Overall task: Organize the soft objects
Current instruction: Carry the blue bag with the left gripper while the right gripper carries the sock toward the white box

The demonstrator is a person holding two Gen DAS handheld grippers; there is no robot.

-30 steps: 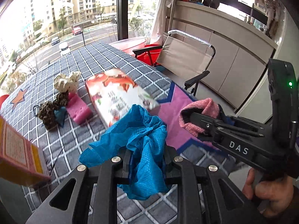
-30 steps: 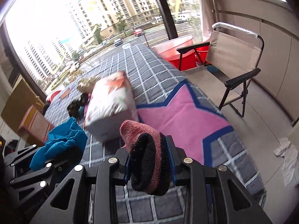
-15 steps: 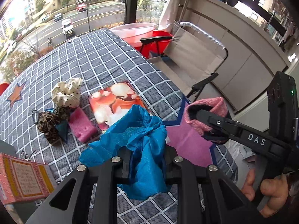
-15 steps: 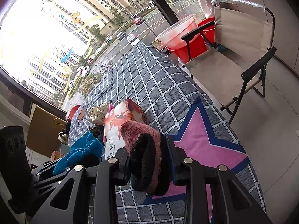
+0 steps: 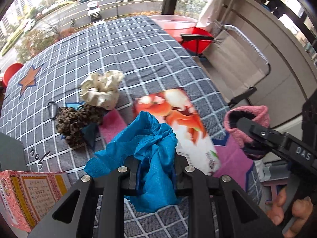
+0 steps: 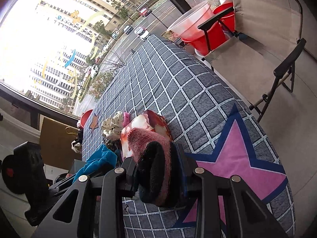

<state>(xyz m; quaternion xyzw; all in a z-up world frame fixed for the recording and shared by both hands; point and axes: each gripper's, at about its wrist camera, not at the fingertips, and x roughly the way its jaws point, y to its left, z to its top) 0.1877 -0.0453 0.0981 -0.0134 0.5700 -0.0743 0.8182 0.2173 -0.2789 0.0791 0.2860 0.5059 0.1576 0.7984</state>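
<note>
My left gripper (image 5: 155,175) is shut on a crumpled blue cloth (image 5: 146,150), held above the near edge of the grey checked table (image 5: 126,45). To its right, my right gripper (image 6: 158,170) is shut on a pink and black sock (image 6: 154,154); that sock (image 5: 247,125) also shows in the left wrist view. On the table lie a cream dotted scrunchie (image 5: 102,89), a leopard scrunchie (image 5: 75,122) and a pink sponge (image 5: 114,127). The blue cloth (image 6: 97,162) appears low left in the right wrist view.
A red and white printed pack (image 5: 182,123) lies beside the sponge. A pink box (image 5: 29,196) sits at the near left. A folding chair (image 6: 257,45) and red tubs (image 6: 200,31) stand past the table's right side. A large window is behind.
Both grippers have lifted and tipped downward with their cloth and sock, so more of the table top shows. The items on the table have not moved.
</note>
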